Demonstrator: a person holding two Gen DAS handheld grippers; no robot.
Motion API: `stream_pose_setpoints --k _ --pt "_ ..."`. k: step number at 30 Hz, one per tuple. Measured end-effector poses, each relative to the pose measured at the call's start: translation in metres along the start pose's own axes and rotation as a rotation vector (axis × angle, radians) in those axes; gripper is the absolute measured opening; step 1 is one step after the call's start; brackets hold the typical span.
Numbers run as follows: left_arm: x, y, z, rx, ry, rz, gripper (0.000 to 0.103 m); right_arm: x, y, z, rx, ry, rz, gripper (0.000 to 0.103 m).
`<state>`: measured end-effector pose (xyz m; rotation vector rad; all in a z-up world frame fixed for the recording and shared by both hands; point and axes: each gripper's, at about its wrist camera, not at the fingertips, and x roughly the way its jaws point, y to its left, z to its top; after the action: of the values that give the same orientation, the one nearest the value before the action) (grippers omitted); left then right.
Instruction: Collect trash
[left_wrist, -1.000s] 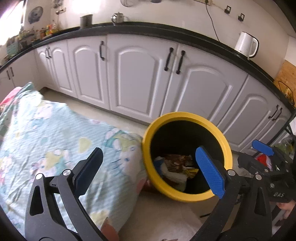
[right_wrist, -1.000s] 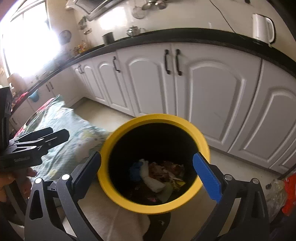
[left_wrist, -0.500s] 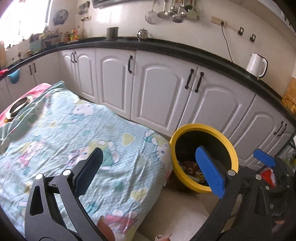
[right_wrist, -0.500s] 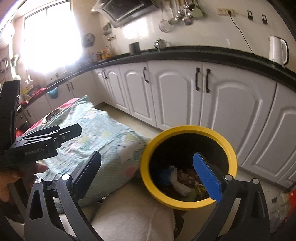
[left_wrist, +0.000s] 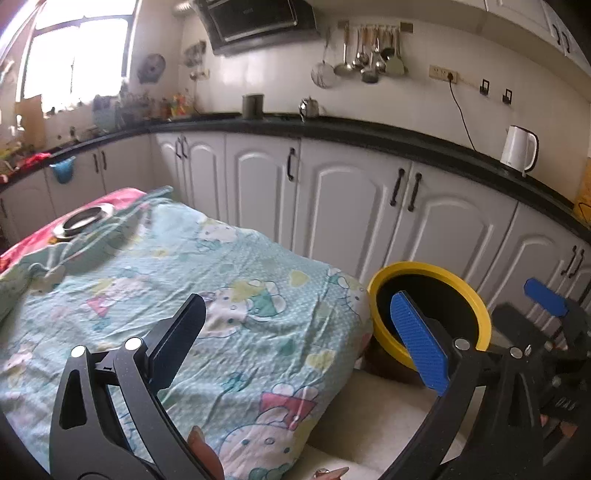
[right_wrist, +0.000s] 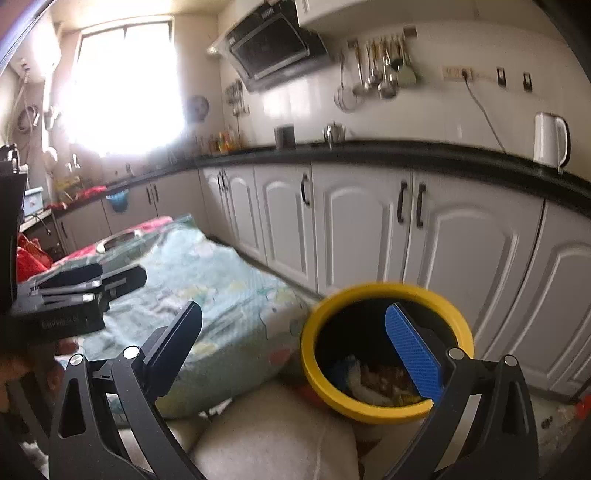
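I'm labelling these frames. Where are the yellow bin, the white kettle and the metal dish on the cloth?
yellow bin (right_wrist: 373, 412): right wrist view, near rim.
white kettle (left_wrist: 517, 148): left wrist view, middle of its body.
metal dish (left_wrist: 84, 220): left wrist view, its centre.

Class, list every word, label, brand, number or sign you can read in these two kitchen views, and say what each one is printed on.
No text reads with certainty.
Range hood: a small mark on its front, too small to read.
Right gripper: pale characters low on its body in the left wrist view, blurred.
Left gripper: pale lettering on its side in the right wrist view, blurred.
Kettle: a tiny mark, unreadable.
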<state>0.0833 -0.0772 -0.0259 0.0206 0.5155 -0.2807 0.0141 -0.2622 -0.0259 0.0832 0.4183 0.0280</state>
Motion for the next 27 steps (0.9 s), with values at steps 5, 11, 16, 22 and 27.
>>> stream_pose_setpoints --k 5,11,16,22,27 --pt "-0.018 -0.004 -0.015 0.026 -0.054 0.035 0.092 -0.009 0.009 -0.003 -0.034 -0.087 0.011 0.097" --pt "-0.031 0.002 -0.033 -0.004 -0.094 0.059 0.092 -0.011 0.012 -0.007 -0.051 -0.119 0.021 0.097" --pt "-0.033 0.010 -0.036 -0.044 -0.101 0.069 0.092 -0.008 0.010 -0.008 -0.044 -0.107 0.022 0.097" --pt "-0.032 0.015 -0.036 -0.067 -0.094 0.073 0.092 -0.007 0.011 -0.008 -0.051 -0.109 0.032 0.097" --pt "-0.032 0.016 -0.037 -0.069 -0.097 0.073 0.092 -0.006 0.011 -0.009 -0.057 -0.110 0.034 0.097"
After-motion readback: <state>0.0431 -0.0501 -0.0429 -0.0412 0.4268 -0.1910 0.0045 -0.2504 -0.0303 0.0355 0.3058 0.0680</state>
